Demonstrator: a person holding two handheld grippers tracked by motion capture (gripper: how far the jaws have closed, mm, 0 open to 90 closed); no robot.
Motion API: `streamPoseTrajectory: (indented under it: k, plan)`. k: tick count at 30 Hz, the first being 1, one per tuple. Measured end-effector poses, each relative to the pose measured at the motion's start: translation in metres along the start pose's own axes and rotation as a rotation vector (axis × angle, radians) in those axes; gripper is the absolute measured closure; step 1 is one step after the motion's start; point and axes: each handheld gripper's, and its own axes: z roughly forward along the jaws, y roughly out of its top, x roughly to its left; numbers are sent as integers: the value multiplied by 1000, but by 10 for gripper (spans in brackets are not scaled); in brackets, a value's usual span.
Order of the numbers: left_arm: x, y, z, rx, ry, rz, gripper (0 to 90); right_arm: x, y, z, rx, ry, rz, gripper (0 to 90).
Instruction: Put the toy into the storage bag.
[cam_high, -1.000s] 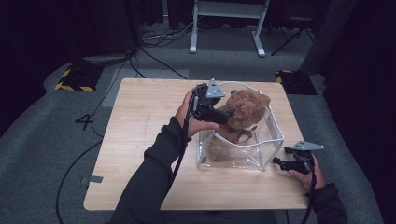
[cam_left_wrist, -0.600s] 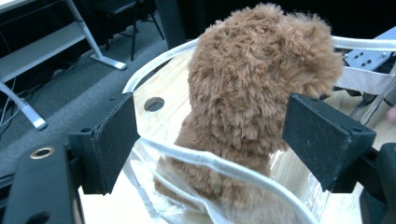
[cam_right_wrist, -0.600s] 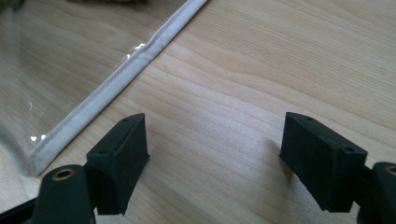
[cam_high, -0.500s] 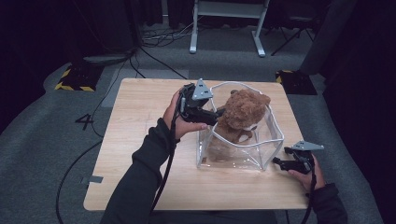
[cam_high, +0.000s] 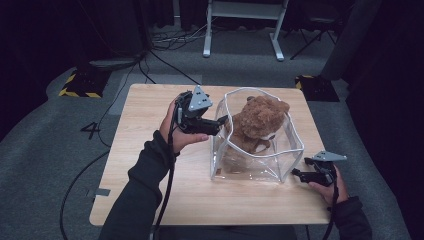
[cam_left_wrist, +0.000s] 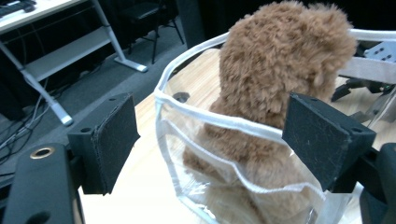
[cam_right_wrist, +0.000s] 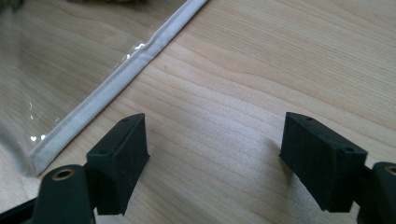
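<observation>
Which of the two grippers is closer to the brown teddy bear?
The left gripper: it reaches the clear bag's rim beside the teddy bear. The right gripper is low at the bag's bottom corner.

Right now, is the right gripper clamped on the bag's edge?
No: the right gripper stands open over bare table, with the clear bag trim off to one side.
</observation>
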Motion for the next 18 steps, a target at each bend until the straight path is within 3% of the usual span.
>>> streamPoseTrajectory:
  k: [4, 7, 18]
  plan:
    - [3, -7, -5, 8, 20, 1, 185, 0, 0, 0, 0, 1, 1, 227]
    - [6, -11, -10, 6, 63, 1, 192, 0, 0, 0, 0, 0, 1, 226]
    - [11, -27, -19, 12, 89, -17, 190, 0, 0, 0, 0, 1, 1, 227]
